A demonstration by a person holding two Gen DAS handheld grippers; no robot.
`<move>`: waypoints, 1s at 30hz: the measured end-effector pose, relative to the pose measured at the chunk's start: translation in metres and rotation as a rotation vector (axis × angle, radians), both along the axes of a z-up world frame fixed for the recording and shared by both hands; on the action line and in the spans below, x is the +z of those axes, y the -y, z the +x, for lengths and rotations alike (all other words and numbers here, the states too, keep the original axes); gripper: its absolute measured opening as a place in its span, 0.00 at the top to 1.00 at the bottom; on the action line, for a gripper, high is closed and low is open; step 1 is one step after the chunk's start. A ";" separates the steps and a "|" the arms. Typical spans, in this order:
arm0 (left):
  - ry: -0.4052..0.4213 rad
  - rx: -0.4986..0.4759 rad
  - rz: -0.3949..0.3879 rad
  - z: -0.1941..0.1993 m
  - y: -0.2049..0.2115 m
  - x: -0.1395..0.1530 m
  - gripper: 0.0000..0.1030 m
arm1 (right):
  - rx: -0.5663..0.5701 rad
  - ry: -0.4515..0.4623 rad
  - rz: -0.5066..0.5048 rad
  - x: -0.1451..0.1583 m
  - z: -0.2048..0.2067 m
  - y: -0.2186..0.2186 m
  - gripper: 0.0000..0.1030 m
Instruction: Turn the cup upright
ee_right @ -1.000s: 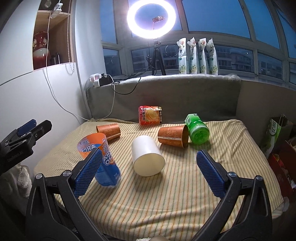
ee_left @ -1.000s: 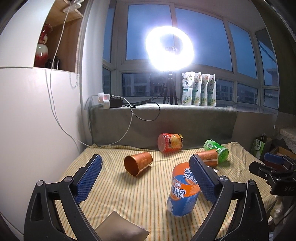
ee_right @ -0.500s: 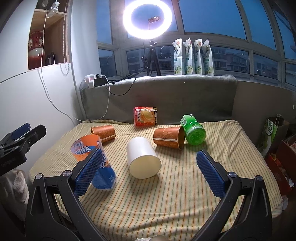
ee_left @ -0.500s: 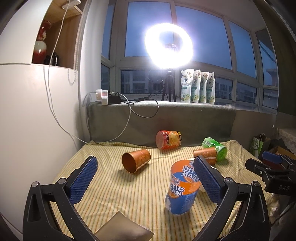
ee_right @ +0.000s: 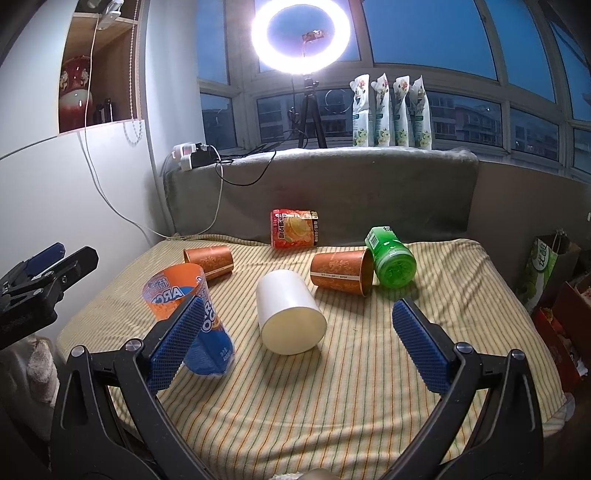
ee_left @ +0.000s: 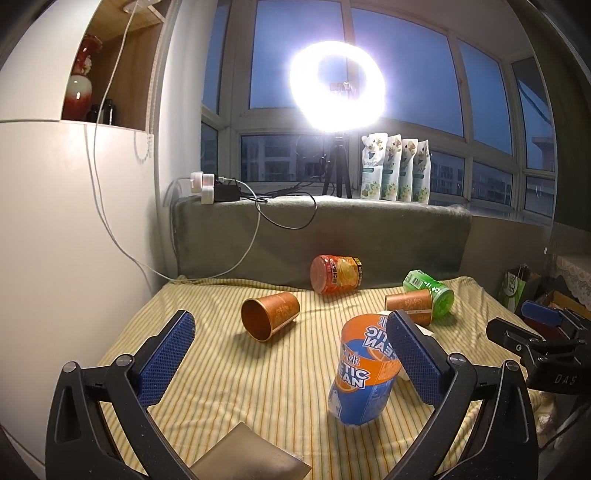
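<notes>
Several cups lie on a striped cloth (ee_right: pixel 351 387). A white cup (ee_right: pixel 290 317) lies on its side, base toward me, in the middle. Two orange-brown cups lie on their sides: one at the left (ee_right: pixel 209 260) (ee_left: pixel 271 315), one at the right (ee_right: pixel 341 271) (ee_left: pixel 410 302). A blue-orange cup (ee_right: pixel 188 314) (ee_left: pixel 365 373) stands tilted, mouth up. A green cup (ee_right: pixel 391 256) and a red-orange cup (ee_right: pixel 294 229) also lie on their sides. My left gripper (ee_left: pixel 291 354) is open above the cloth's near edge. My right gripper (ee_right: pixel 299 339) is open, its fingers either side of the white cup, short of it.
A grey padded backrest (ee_right: pixel 332 192) borders the far side, with a ring light (ee_right: pixel 301 35) on a tripod and pouches (ee_right: pixel 391 110) behind it. A white cabinet (ee_left: pixel 74 240) stands left. Bags (ee_right: pixel 546 266) stand right. A grey card (ee_left: pixel 251 458) lies near my left gripper.
Both grippers have drawn back and risen slightly, so the cups look lower and a little further off. The jaws stay open. No cup has moved.
</notes>
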State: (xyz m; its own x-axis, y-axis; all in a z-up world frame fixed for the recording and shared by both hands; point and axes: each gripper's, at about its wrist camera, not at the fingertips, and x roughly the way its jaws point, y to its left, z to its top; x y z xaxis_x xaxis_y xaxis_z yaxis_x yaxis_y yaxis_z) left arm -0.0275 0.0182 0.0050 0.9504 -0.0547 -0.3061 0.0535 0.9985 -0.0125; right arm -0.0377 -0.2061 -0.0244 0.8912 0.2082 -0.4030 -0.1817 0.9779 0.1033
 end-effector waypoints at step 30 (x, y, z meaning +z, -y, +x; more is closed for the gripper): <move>-0.006 -0.007 0.003 0.000 0.003 -0.002 0.00 | 0.007 -0.009 0.002 -0.005 0.001 -0.001 0.00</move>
